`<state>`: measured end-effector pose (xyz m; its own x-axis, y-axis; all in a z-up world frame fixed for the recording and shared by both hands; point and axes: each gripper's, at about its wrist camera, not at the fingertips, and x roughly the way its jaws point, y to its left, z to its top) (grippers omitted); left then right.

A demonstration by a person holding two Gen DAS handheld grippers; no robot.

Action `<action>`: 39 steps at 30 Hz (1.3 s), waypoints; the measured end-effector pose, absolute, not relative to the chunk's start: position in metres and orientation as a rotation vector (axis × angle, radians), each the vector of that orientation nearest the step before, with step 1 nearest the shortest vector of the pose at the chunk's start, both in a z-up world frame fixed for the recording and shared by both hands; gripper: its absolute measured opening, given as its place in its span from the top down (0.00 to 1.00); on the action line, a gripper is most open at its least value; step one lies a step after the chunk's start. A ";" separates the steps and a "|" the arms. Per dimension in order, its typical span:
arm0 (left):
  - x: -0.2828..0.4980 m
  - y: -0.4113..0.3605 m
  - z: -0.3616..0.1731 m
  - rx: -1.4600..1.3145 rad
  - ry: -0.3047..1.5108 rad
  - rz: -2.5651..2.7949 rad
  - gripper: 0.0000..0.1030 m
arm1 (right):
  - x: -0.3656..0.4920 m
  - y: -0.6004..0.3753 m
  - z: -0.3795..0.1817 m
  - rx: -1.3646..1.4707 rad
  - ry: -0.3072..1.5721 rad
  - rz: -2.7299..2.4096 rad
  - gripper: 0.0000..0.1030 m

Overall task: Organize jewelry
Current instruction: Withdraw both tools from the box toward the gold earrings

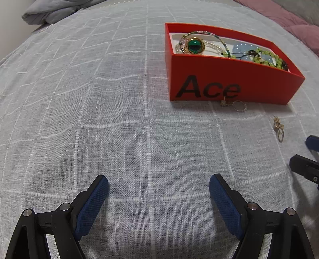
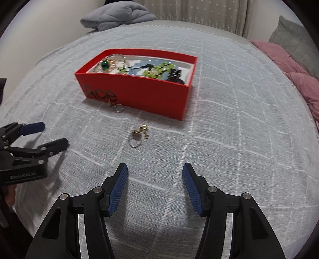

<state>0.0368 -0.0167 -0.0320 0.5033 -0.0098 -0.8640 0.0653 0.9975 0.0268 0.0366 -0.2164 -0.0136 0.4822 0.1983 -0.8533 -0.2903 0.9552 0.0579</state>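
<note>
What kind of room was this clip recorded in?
Most likely a bedroom, with the work done on a bed. The surface is a soft grey checked bedspread, a folded grey blanket lies at its far end, and a pink quilt and a curtain sit behind.

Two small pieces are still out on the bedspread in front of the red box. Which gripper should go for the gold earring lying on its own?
Right. The gold earring lies straight ahead of the open right gripper, just beyond its fingertips. The left gripper, also open and empty, faces bare bedspread, with the earring far off to its right side.
</note>
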 end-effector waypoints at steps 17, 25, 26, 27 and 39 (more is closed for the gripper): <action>0.052 -0.010 -0.029 -0.056 1.046 -0.065 0.16 | 0.071 -0.194 -0.021 -0.013 1.027 0.354 0.73; 0.051 -0.036 -0.021 -0.067 1.007 -0.185 0.26 | 0.066 -0.196 -0.016 -0.040 1.012 0.343 0.85; 0.052 -0.040 -0.022 -0.064 1.003 -0.208 0.33 | 0.065 -0.197 -0.015 -0.039 1.011 0.341 0.85; 0.055 -0.044 -0.023 -0.064 1.005 -0.231 0.39 | 0.064 -0.199 -0.015 -0.038 1.009 0.338 0.85; 0.082 -0.075 -0.031 -0.093 0.979 -0.325 0.73 | 0.051 -0.238 -0.003 -0.010 0.981 0.296 0.89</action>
